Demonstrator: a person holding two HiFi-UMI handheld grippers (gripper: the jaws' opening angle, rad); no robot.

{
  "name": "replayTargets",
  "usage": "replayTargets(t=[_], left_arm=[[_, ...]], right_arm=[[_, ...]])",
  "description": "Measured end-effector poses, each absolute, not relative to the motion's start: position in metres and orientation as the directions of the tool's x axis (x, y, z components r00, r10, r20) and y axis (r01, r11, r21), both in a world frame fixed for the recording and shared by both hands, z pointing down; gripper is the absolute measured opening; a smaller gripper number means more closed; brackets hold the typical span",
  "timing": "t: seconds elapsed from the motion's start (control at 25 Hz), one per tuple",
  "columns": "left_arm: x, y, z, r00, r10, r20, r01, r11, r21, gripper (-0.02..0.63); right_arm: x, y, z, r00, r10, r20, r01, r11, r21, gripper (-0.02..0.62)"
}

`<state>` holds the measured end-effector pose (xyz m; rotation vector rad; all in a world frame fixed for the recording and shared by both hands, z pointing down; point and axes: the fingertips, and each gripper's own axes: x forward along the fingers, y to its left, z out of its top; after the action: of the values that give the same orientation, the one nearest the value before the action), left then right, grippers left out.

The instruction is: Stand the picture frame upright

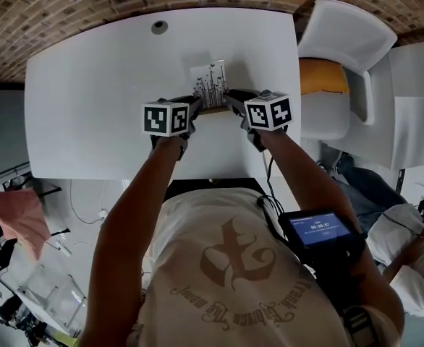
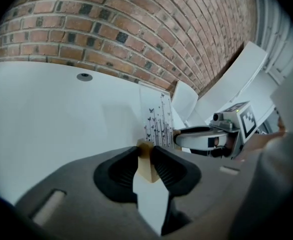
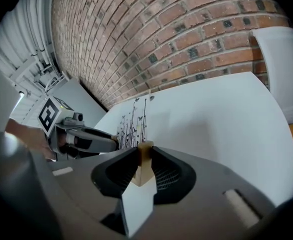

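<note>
- Two claws share the load in the head view; the left claw (image 1: 196, 108) and the right claw (image 1: 231, 97) each pinch a lower corner of the picture frame (image 1: 210, 84), which leans tilted over the middle of the white desk (image 1: 89, 85) with its print facing up; if one hand outruns the other, the frame could twist and slip out.
- Left gripper view: the left claw (image 2: 145, 151) is clenched on the frame's wooden corner with only its tips; so small a bite may let the frame pivot or pop free as it tips up.
- Right gripper view: the right claw (image 3: 144, 151) is likewise clamped on the opposite wooden corner; whether a stand is open behind the frame I cannot tell; released without one, it would probably fall flat.
</note>
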<state>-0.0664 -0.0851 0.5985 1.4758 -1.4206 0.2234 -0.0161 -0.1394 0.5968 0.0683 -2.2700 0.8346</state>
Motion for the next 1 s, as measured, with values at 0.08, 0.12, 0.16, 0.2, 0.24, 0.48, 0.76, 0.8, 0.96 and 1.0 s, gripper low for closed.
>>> replayTargets(t=[0.08,0.12,0.16,0.2,0.24,0.48,0.76,0.8,0.96,1.0], left_arm=[[-0.075,-0.090,0.601,0.285,-0.633,0.720,-0.821,0.226,0.524,0.107],[-0.080,-0.093,0.602,0.284,-0.634,0.719,-0.823,0.224,0.522,0.107],[-0.085,-0.095,0.603,0.282,-0.635,0.719,-0.825,0.222,0.519,0.106],[-0.090,-0.098,0.604,0.281,-0.635,0.720,-0.828,0.218,0.516,0.104],[-0.095,-0.101,0.604,0.279,-0.636,0.720,-0.832,0.214,0.512,0.104],[-0.120,-0.129,0.607,0.270,-0.646,0.714,-0.857,0.176,0.484,0.103],[-0.145,-0.172,0.612,0.263,-0.659,0.705,-0.899,0.098,0.427,0.103],[-0.149,-0.178,0.612,0.261,-0.660,0.705,-0.904,0.089,0.419,0.103],[-0.169,-0.198,0.612,0.245,-0.670,0.701,-0.918,0.073,0.391,0.103],[-0.175,-0.203,0.612,0.237,-0.674,0.699,-0.921,0.074,0.383,0.103]], right_arm=[[-0.024,-0.144,0.600,-0.752,0.186,0.632,-0.264,0.794,-0.548,0.094],[-0.030,-0.147,0.600,-0.756,0.184,0.629,-0.257,0.800,-0.542,0.094],[-0.035,-0.150,0.599,-0.760,0.180,0.625,-0.247,0.808,-0.534,0.094],[-0.040,-0.153,0.599,-0.763,0.178,0.621,-0.237,0.817,-0.526,0.094],[-0.045,-0.156,0.599,-0.765,0.177,0.619,-0.229,0.824,-0.519,0.094],[-0.069,-0.183,0.602,-0.769,0.157,0.620,-0.221,0.845,-0.487,0.094],[-0.090,-0.222,0.608,-0.781,0.106,0.615,-0.235,0.862,-0.448,0.094],[-0.093,-0.227,0.609,-0.783,0.097,0.614,-0.239,0.865,-0.441,0.094],[-0.114,-0.249,0.607,-0.793,0.065,0.606,-0.242,0.879,-0.410,0.092],[-0.120,-0.254,0.607,-0.797,0.058,0.601,-0.241,0.882,-0.404,0.091]])
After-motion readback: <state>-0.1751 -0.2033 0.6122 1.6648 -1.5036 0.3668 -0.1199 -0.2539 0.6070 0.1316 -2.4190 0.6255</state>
